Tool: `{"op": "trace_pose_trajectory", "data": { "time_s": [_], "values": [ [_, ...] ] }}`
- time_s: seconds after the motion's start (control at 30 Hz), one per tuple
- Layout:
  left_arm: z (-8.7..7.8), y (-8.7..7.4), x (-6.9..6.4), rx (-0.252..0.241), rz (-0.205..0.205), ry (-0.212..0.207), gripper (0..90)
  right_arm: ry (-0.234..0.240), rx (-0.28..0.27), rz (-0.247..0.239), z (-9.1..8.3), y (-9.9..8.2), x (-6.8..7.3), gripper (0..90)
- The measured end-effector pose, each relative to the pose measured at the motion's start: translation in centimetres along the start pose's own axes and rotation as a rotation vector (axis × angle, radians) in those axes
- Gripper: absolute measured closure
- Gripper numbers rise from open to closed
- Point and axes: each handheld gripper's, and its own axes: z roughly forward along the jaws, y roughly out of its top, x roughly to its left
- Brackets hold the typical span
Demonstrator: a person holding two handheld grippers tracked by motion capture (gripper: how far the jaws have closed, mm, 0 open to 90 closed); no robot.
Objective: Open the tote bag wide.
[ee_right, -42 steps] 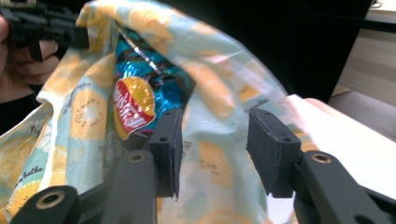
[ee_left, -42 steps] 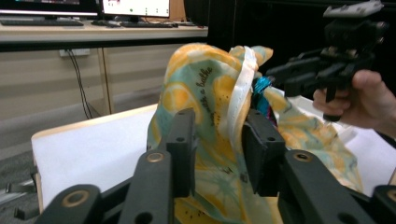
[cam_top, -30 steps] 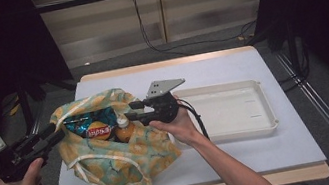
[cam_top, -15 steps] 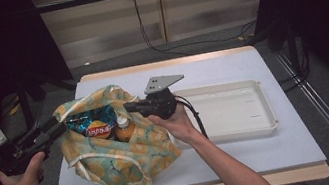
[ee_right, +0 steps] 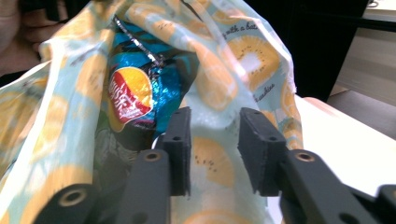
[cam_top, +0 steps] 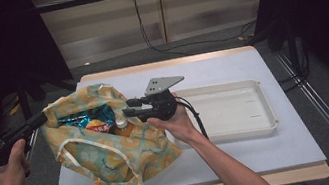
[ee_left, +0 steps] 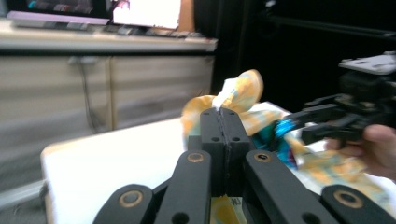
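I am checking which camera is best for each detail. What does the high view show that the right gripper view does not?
High view alone: the white tray on the table, the left gripper shut on the edge of the fabric bag, and a bottle cap inside the bag.

Right gripper view alone: the right gripper close up, its jaws apart with bag fabric between them and the pads not pressing it, and lettering printed on the cloth.

Both: the orange-patterned bag and the blue snack packet inside it.
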Motion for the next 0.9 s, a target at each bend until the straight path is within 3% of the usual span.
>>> {"op": "trace_pose_trajectory", "data": {
  "time_s": [0.07, 0.17, 0.33, 0.43, 0.5, 0.57, 0.6, 0.7, 0.77, 0.9],
  "values": [
    [0.2, -0.5, 0.6, 0.034, -0.008, 0.034, 90.0, -0.002, 0.004, -0.001, 0.2, -0.1, 0.1, 62.0],
    [0.5, -2.1, 1.4, 0.065, -0.035, 0.029, 90.0, 0.000, 0.011, -0.004, 0.4, -0.3, 0.2, 66.6],
    [0.8, -4.6, 2.1, 0.094, -0.083, 0.017, 90.0, 0.006, 0.019, 0.014, 0.6, -0.7, -0.4, 90.0],
    [1.0, -5.8, 2.3, 0.132, -0.089, 0.030, 90.0, -0.006, 0.014, 0.035, 0.6, -0.7, -0.8, 90.0],
    [1.2, -6.7, 2.6, 0.138, -0.133, 0.014, 90.0, -0.026, 0.016, 0.038, 0.6, -0.8, -1.1, 90.0],
    [1.3, -7.2, 2.8, 0.156, -0.138, -0.001, 90.0, 0.004, 0.011, 0.031, 0.4, -0.7, -0.9, 89.9],
    [1.4, -7.5, 2.7, 0.181, -0.129, 0.014, 90.0, 0.011, 0.007, 0.026, 0.3, -0.6, -0.7, 83.8],
    [1.8, -8.7, 2.7, 0.204, -0.132, 0.000, 90.0, 0.046, -0.002, 0.001, 0.0, -0.2, 0.3, 67.9],
    [1.9, -9.3, 2.4, 0.191, -0.141, -0.029, 90.0, 0.067, -0.017, -0.005, -0.3, 0.1, 0.9, 63.6],
    [2.0, -10.1, 1.5, 0.201, -0.126, -0.041, 90.0, 0.083, 0.003, -0.034, -0.5, 0.3, 1.7, 54.9]
  ]
}}
